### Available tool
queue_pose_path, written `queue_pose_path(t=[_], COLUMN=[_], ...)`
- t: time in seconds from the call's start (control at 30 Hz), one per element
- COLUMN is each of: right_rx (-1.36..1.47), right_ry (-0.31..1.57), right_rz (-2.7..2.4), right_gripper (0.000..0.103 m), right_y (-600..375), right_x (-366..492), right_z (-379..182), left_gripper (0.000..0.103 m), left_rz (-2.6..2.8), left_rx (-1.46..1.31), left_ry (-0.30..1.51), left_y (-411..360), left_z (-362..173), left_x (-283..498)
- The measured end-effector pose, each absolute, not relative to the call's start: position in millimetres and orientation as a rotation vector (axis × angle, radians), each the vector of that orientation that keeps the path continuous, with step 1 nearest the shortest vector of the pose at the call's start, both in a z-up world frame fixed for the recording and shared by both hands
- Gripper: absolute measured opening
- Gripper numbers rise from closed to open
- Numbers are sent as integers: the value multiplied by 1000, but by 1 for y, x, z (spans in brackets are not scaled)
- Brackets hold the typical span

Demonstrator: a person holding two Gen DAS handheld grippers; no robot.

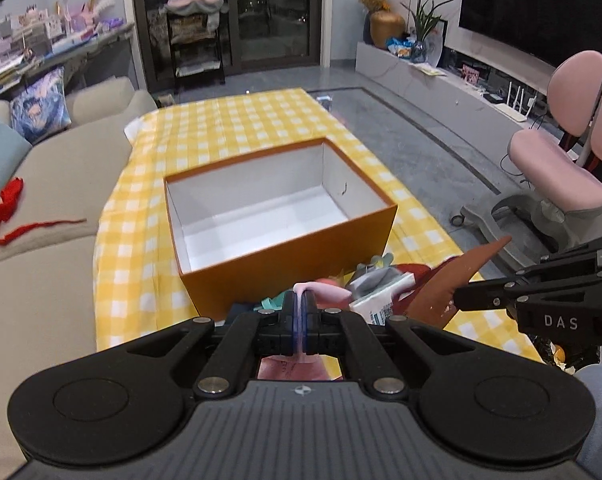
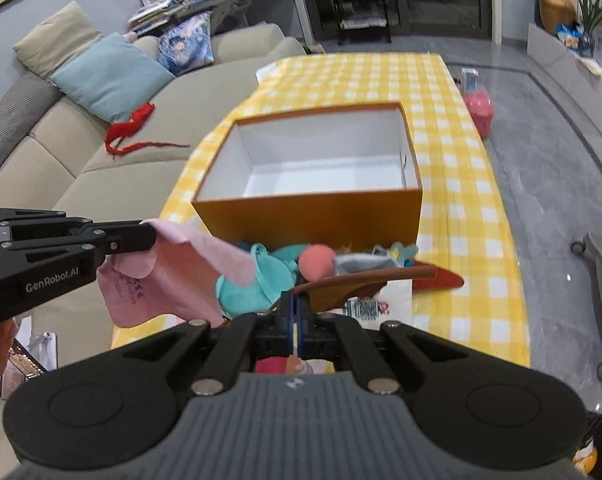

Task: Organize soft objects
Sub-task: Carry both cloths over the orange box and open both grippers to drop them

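Note:
An open orange box (image 1: pixel 285 268) (image 2: pixel 309 220) with a white inside stands on the yellow checked tablecloth (image 1: pixel 237 120). In front of it lies a pile of soft items: a teal pouch (image 2: pixel 257 280), a coral ball (image 2: pixel 316 262) and grey cloth (image 2: pixel 353 260). My left gripper (image 1: pixel 299 298) (image 2: pixel 151 236) is shut on a pink cloth (image 1: pixel 329 291) (image 2: pixel 173 276), which hangs above the table's near edge. My right gripper (image 2: pixel 296 300) (image 1: pixel 457 298) is shut on a brown cloth (image 2: pixel 349 286) (image 1: pixel 457 276) held over the pile.
A beige sofa (image 1: pixel 53 184) runs along the table's left side, with a red ribbon (image 1: pixel 5 208) and cushions on it. A pink chair (image 1: pixel 561 168) stands on the right. A pink container (image 2: pixel 479 114) sits on the floor by the table's far right.

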State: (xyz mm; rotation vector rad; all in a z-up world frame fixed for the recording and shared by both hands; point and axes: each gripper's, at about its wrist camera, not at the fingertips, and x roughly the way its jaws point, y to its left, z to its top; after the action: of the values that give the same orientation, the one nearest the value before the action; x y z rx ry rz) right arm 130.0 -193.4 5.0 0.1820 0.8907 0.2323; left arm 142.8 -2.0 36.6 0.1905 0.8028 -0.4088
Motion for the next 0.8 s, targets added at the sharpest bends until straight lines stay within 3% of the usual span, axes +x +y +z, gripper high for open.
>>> queue_pose_path(t=[0.4,0.8], right_rx=[106,69], right_ry=[759,712], right_rz=[283,331], right_gripper=[0,0], right_y=[-187,-177], right_x=[137,218], right_z=[68,82], left_gripper=[2,2], left_rz=[-397,-363], left_rx=[213,236], left_ry=[708,668], left_y=[-2,-4], left_z=[78,81], left_x=[156,230])
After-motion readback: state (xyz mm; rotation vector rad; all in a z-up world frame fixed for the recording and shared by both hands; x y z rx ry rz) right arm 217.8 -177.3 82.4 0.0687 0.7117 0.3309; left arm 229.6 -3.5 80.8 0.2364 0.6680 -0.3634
